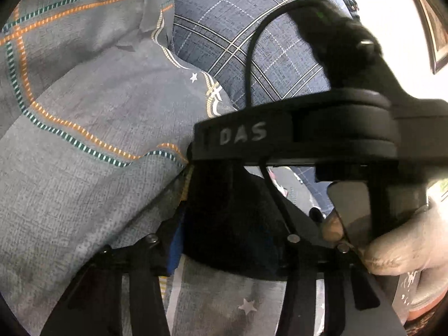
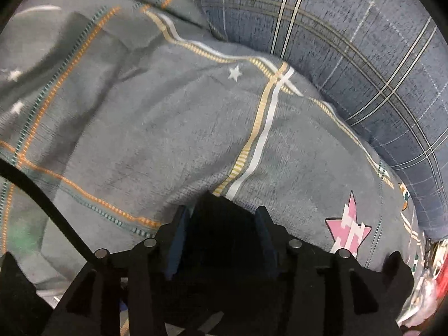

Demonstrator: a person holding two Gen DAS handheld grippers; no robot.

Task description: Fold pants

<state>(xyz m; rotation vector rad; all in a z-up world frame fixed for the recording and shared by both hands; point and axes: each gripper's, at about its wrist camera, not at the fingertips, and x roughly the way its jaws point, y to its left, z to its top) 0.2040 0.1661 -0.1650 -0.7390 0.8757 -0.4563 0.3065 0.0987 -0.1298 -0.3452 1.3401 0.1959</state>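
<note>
Dark pants (image 1: 224, 212) show as a bunch of black cloth between my left gripper's (image 1: 226, 224) fingers, which are shut on it. The right gripper's black body, marked DAS, crosses the left wrist view just above and to the right, held by a gloved hand (image 1: 397, 246). In the right wrist view the right gripper (image 2: 221, 224) is shut on a wedge of the same black cloth (image 2: 218, 212) between its blue pads (image 2: 179, 232). Both grippers are close together over a grey bedspread. The rest of the pants is hidden.
A grey bedspread (image 2: 140, 128) with orange and teal stitched lines, white stars and a pink star (image 2: 350, 229) lies under both grippers. A blue plaid pillow (image 2: 350, 42) lies behind it. A black cable (image 1: 252, 56) runs from the right gripper. A picture frame (image 1: 431, 28) hangs at far right.
</note>
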